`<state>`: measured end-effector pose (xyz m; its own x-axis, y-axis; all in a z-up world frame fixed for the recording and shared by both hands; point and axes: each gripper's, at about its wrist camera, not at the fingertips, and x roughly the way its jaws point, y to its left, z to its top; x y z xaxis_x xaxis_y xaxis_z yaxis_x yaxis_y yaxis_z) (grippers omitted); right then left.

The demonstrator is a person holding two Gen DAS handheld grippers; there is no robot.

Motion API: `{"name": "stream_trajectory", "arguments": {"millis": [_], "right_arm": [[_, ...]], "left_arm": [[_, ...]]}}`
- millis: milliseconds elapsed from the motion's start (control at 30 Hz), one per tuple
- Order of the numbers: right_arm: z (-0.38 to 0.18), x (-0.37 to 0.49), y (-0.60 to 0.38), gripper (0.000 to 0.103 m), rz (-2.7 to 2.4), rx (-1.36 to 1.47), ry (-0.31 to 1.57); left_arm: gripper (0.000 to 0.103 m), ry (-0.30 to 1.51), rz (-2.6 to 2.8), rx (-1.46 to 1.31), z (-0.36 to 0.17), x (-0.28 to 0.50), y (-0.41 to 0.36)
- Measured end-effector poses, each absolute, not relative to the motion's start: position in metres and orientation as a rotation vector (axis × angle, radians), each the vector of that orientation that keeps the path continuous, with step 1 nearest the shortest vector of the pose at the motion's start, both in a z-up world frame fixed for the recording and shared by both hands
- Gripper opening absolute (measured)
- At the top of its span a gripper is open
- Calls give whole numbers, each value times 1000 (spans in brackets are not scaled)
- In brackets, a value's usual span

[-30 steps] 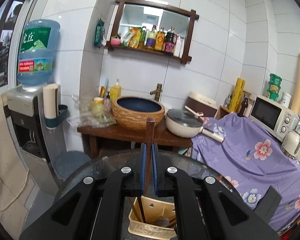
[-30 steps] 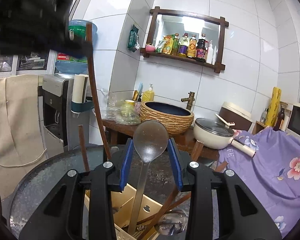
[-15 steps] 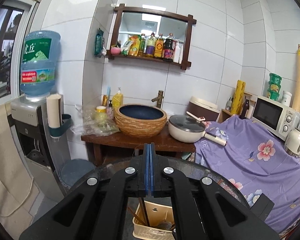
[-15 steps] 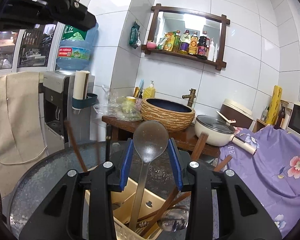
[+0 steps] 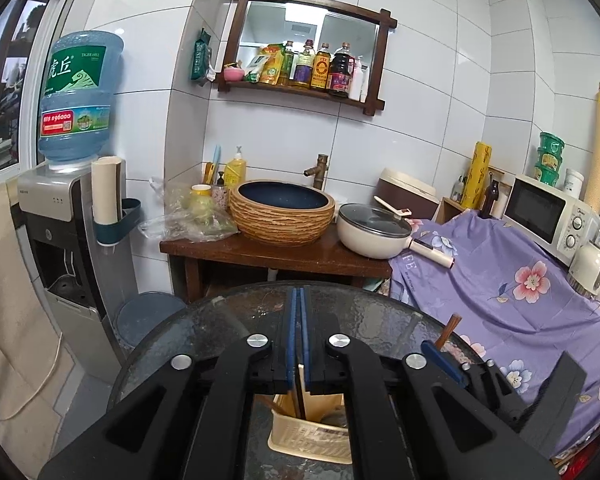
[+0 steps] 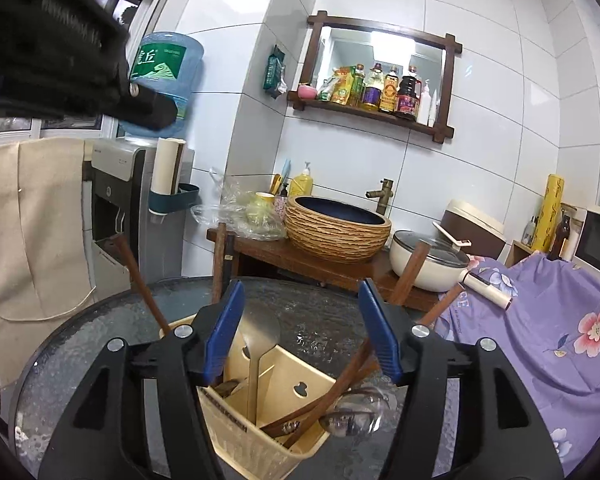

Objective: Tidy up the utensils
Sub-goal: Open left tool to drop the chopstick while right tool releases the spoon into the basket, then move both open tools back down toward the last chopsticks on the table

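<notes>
So, from the left wrist view, the left gripper [image 5: 298,334] is seen with its blue fingers [image 5: 290,332] pinched together on nothing, right above the cream utensil caddy [image 5: 310,438] that's parked on the glass tabletop [image 5: 228,320]. From the right wrist view, the right gripper [image 6: 302,328] is spread wide over the same caddy, nothing held. A metal spoon [image 6: 258,338] is stood upright inside a compartment, and wooden chopsticks [image 6: 332,384] are leaned toward the caddy's right side.
</notes>
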<state>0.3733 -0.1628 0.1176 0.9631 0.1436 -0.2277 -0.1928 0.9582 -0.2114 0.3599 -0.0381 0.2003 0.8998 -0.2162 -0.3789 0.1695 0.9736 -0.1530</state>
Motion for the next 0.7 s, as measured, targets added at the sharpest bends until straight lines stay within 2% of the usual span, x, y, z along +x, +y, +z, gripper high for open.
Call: {"name": "stream_trajectory", "arguments": {"millis": [33, 100, 167, 233, 300, 600, 700], "right_arm": [[117, 369, -163, 63, 172, -241, 208], [117, 358, -165, 67, 182, -247, 195], [115, 345, -167, 73, 205, -252, 204], [111, 333, -171, 73, 230, -245, 226], [102, 317, -176, 73, 266, -245, 263], [28, 293, -181, 73, 415, -202, 617], [3, 291, -177, 67, 418, -226, 701]], "left_arm": [[15, 402, -196, -124, 197, 357, -35], [45, 389, -183, -147, 189, 348, -26], [50, 377, -163, -149, 177, 336, -18], [54, 389, -146, -133, 165, 326, -12], [65, 412, -137, -135, 150, 317, -7], [65, 664, -172, -19, 56, 295, -8], [65, 728, -186, -3, 31, 291, -8]]}}
